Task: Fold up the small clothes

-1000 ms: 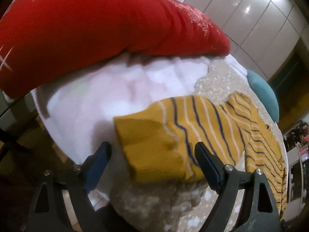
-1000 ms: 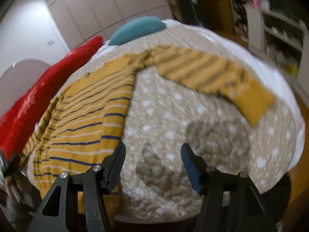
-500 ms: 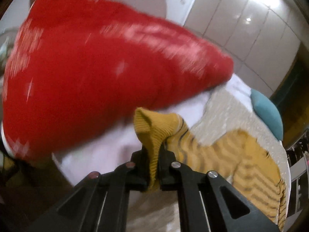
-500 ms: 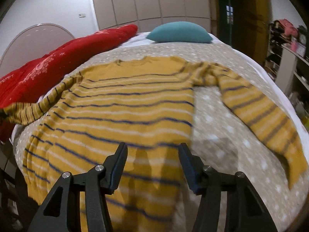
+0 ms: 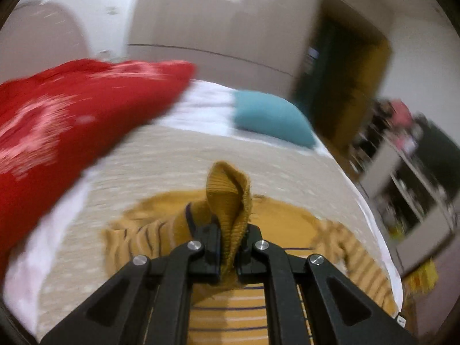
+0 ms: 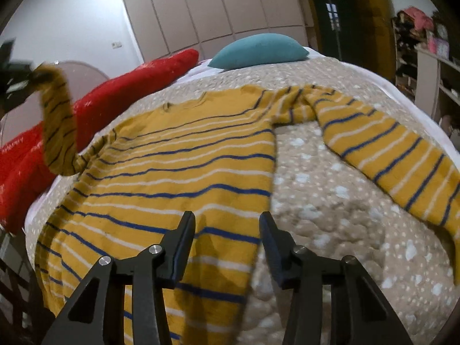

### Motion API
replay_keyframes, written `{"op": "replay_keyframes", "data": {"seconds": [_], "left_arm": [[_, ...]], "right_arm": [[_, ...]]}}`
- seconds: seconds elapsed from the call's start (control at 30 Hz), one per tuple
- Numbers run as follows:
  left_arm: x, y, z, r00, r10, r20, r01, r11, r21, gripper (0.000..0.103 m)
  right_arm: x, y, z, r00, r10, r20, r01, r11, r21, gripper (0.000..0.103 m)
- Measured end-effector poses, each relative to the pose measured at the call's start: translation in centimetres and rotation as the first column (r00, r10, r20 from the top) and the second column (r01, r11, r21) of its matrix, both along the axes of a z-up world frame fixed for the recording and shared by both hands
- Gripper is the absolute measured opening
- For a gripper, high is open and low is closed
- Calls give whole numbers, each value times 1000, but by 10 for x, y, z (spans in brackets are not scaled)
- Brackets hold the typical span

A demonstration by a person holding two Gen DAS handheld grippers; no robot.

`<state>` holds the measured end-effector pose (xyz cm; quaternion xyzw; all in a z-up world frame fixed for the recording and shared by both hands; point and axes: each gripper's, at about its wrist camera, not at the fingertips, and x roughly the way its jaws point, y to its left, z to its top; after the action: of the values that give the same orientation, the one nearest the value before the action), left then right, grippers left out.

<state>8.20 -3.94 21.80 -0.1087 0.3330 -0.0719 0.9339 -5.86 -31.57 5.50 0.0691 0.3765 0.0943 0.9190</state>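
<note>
Clamping sleeve cuff (image 5: 228, 198), left gripper (image 5: 228, 254); right view shows whole sweater (image 6: 184, 172).

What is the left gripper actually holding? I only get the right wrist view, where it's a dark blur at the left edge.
Observer: The left gripper is shut on the sweater's sleeve cuff, which sticks up past its fingers.
Operator: Is that cuff striped?
Observer: No, it's plain mustard ribbing; stripes start lower on the sleeve.
Operator: What lies under that gripper?
Observer: The sweater body, spread on the bed cover.
Operator: And the right gripper?
Observer: The left view doesn't show it. In yours its jaws are closing over the sweater hem, not yet pinching it.
</note>
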Motion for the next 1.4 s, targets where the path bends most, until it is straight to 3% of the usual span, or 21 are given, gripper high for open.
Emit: {"op": "replay_keyframes", "data": {"seconds": [0.1,0.17,0.23,0.3,0.37,0.43,0.5,0.6,0.7,0.77,0.9,1.03,1.13,1.3,1.4], "left_arm": [[21,-68,-18,991,-118,-59,117,993,-10,7],[34,-111,-40,969,-212,-126,211,977,-24,10],[40,-134,-60,955,-233,-183,230,973,-37,19],[37,-143,-74,941,-261,-217,245,965,-97,43],[30,-140,-81,937,-265,-226,246,963,-110,51],[23,-130,-80,941,-262,-216,248,965,-89,55],[7,-110,-78,957,-221,-190,220,975,-31,69],[-8,-75,-82,982,-116,-147,131,987,95,73],[-12,-27,-101,988,13,-153,16,983,182,73],[-9,13,-117,977,110,-183,-81,984,161,73],[-4,88,-147,932,253,-259,-252,967,36,73],[3,124,-177,893,306,-330,-320,947,12,73],[11,131,-191,877,312,-366,-333,943,7,73],[11,124,-194,881,329,-340,-323,943,74,73],[5,122,-195,889,336,-311,-334,941,63,73]], "right_arm": [[-3,-13,-8,1000,-3,-14,4,998,58,50],[-5,-16,-8,1000,5,-5,-5,997,72,50],[-7,-16,-8,1000,12,5,-13,997,71,50],[-9,-17,-9,1000,21,9,-22,997,72,51],[-9,-18,-9,1000,25,10,-26,997,75,51],[-9,-20,-9,1000,30,9,-30,996,80,51],[-7,-19,-11,1000,31,4,-31,996,83,53],[-8,-15,-12,999,34,8,-34,997,63,57],[-9,-4,-15,999,42,24,-42,999,-5,65],[-11,5,-16,998,48,39,-45,997,-62,69],[-14,17,-19,997,42,64,-33,990,-136,74],[-14,20,-21,996,36,83,-23,988,-154,77],[-16,26,-23,994,35,105,-14,982,-189,79],[-13,29,-19,996,30,79,-12,975,-220,80],[-7,28,7,999,33,37,-24,974,-224,80]]}}
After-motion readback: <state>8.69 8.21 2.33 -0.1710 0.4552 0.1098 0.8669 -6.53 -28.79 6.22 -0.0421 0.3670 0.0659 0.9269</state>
